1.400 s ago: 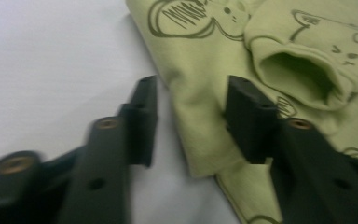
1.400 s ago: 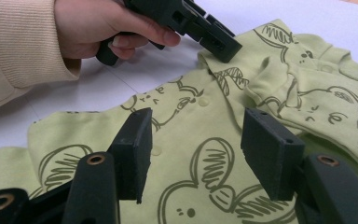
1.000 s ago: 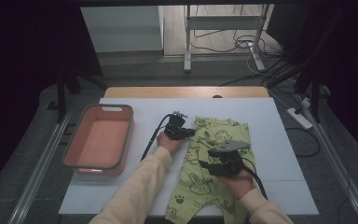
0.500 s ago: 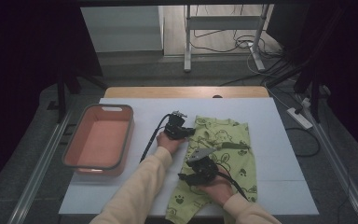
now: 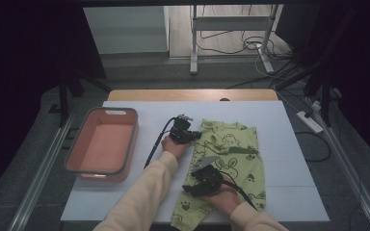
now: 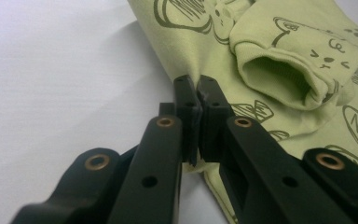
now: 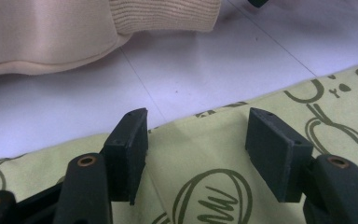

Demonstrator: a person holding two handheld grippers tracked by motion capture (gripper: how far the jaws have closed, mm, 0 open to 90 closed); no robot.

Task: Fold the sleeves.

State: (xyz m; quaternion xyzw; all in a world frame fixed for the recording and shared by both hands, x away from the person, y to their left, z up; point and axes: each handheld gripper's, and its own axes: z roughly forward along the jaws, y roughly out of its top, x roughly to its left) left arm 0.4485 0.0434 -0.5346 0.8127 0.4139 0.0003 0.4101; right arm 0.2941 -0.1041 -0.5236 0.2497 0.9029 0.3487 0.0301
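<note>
In the high view, the green garment lies flat on the white table, to the right of the pink tray and well apart from it. The left gripper sits at the garment's upper left edge, and the right gripper is low over its lower left part. In the left gripper view, the left gripper has its jaws pressed together on the garment's edge, just beside the folded sleeve cuff. This pinch takes very little cloth, so I think a pull from the other hand could slip it out. In the right gripper view, the right gripper has its jaws apart and they have just been opening; the garment lies between them but the pads do not press it. The cream sleeve is just beyond the garment's edge. If these jaws close where the cloth lies flat, they may catch nothing, or drag the garment and make wrinkles in it.
</note>
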